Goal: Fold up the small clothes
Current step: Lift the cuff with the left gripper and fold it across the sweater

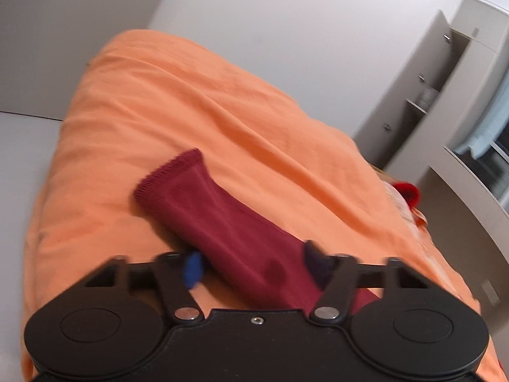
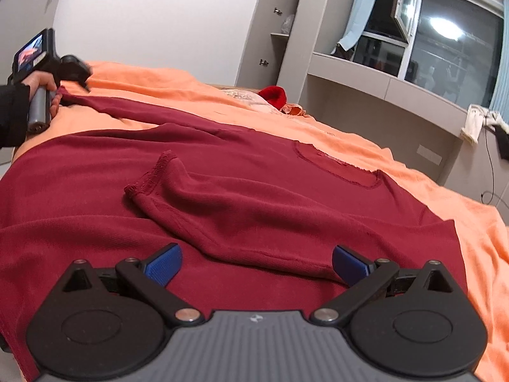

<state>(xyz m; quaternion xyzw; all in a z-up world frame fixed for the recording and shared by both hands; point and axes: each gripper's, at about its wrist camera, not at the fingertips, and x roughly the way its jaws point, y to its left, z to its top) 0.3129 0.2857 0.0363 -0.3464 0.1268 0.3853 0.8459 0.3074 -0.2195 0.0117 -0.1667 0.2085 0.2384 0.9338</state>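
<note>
- In the right wrist view, the right gripper [image 2: 256, 265] stands with its jaws wide apart and holds nothing; its 2 blue pads [image 2: 163, 265] hover just above the cloth.
- Between and just beyond these jaws lies the near sleeve [image 2: 222, 210] of the maroon shirt [image 2: 79, 191], already folded inward onto the body of the shirt. Its long axis runs from the lower right, near the right pad, up to the cuff at the upper left.
- The shirt lies spread on the orange bedsheet [image 2: 429, 175], with the neckline [image 2: 337, 165] toward the right side of that view.
- Farther away, at the upper left, the person's left hand [image 2: 44, 86] holds the left gripper [image 2: 84, 78] at the far sleeve [image 2: 105, 105], which is stretched out flat and not yet folded.
- In the left wrist view, the left gripper [image 1: 253, 265] has its jaws half closed around this far sleeve [image 1: 222, 216]. The picture is blurred, so I cannot tell if the pads press the cloth or only stand beside it.
- That sleeve runs straight away from the left gripper, with the cuff [image 1: 168, 167] at the far end; the jaws cross its long axis.
- I judge that the next move belongs to the left hand, which is much nearer: carry the far sleeve inward over the body, toward the right gripper.
- Beyond the bed stand a grey cabinet [image 2: 276, 31] and a window [image 2: 445, 41].
</note>
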